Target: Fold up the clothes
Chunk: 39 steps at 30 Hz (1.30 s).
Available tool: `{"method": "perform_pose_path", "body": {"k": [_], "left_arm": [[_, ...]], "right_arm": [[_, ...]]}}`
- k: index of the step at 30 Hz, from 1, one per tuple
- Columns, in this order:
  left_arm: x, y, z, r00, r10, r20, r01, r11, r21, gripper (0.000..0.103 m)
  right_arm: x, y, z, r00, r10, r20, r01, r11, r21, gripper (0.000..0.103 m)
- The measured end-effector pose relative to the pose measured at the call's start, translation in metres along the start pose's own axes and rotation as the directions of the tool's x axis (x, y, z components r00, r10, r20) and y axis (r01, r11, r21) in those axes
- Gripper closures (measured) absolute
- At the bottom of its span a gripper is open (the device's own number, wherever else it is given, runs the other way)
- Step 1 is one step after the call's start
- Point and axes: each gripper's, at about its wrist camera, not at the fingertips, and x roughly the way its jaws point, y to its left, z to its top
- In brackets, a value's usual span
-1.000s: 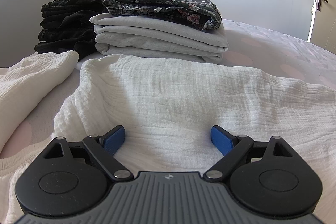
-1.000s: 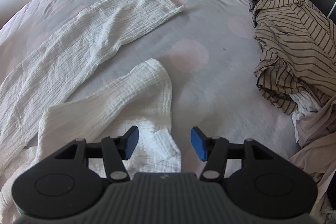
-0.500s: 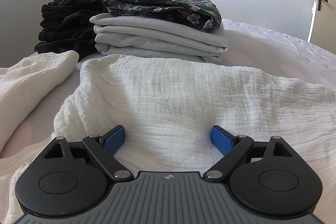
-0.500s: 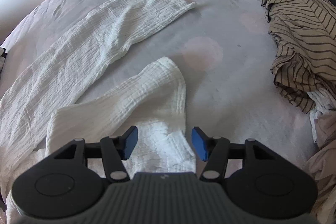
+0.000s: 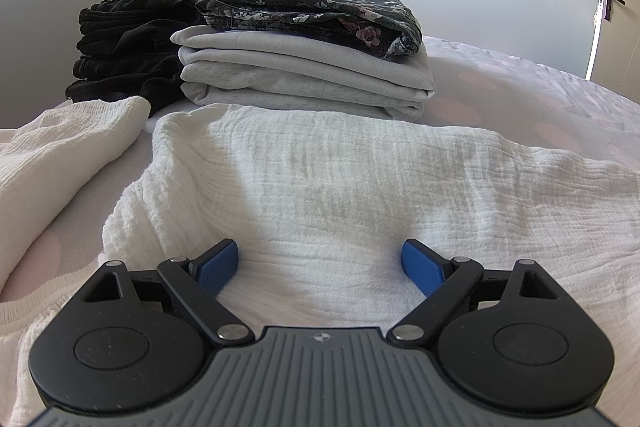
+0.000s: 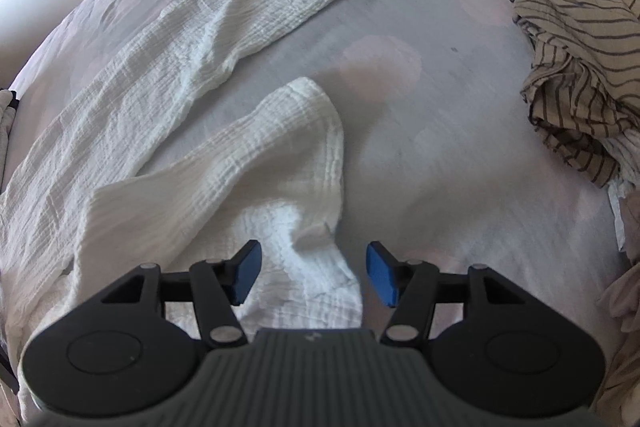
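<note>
A white crinkled garment (image 5: 344, 183) lies spread on the bed. My left gripper (image 5: 320, 269) stands open just over its near part, blue pads wide apart, nothing pinched. In the right wrist view the same white garment (image 6: 256, 155) shows two long legs or sleeves stretching away up and to the left. My right gripper (image 6: 314, 273) hangs open above a folded-over end of the nearer strip; a ridge of cloth lies between the pads without being pressed.
A folded stack of grey clothes (image 5: 304, 79) topped by a dark floral piece (image 5: 316, 11) sits beyond the garment, with black folded clothes (image 5: 128, 47) to its left. A crumpled striped tan garment (image 6: 576, 39) lies at the right on the bed sheet (image 6: 460, 163).
The right gripper has sunk toward the white cloth and tipped, so the nearer strip looms larger and the striped garment has slid to the right. The left gripper has not moved.
</note>
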Motion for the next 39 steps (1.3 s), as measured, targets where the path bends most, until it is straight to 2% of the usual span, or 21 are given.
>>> {"method": "perform_pose_path", "body": {"k": [4,14,15,16,17,19,25,33,39], "left_arm": [[0.000,0.000,0.000,1.000,0.000,0.000,0.000,1.000,0.000,0.000],[0.000,0.000,0.000,1.000,0.000,0.002,0.000,1.000,0.000,0.000],[0.000,0.000,0.000,1.000,0.001,0.002,-0.001,1.000,0.000,0.000],[0.000,0.000,0.000,1.000,0.001,0.003,-0.001,1.000,0.000,0.000],[0.000,0.000,0.000,1.000,0.000,0.002,0.000,1.000,0.000,0.000],[0.000,0.000,0.000,1.000,0.001,0.002,-0.001,1.000,0.000,0.000],[0.000,-0.002,-0.001,1.000,0.007,0.003,-0.007,1.000,0.008,0.000],[-0.005,0.003,0.004,1.000,-0.015,0.005,0.016,1.000,-0.015,0.000],[-0.038,0.002,0.025,0.999,-0.046,0.022,0.045,0.997,0.060,0.000]], "right_arm": [[0.005,-0.008,0.000,0.999,0.034,-0.019,-0.034,0.998,0.044,0.042],[0.009,-0.003,0.001,0.999,0.038,-0.031,-0.038,0.999,0.016,0.041],[0.009,-0.002,0.001,0.999,0.036,-0.032,-0.035,0.999,0.009,0.045],[0.010,-0.001,0.002,0.999,0.033,-0.033,-0.033,0.999,0.001,0.056],[0.009,0.000,0.002,0.999,0.031,-0.036,-0.031,1.000,-0.004,0.061],[0.007,-0.001,0.003,0.998,0.043,-0.041,-0.043,0.999,0.006,0.086],[-0.011,-0.004,0.004,0.998,0.064,-0.012,-0.064,0.998,0.021,0.094],[-0.029,-0.011,0.012,0.998,0.053,0.042,-0.054,0.998,0.030,0.096],[-0.050,-0.033,0.018,0.997,0.027,0.078,-0.032,0.998,0.063,0.097]]}}
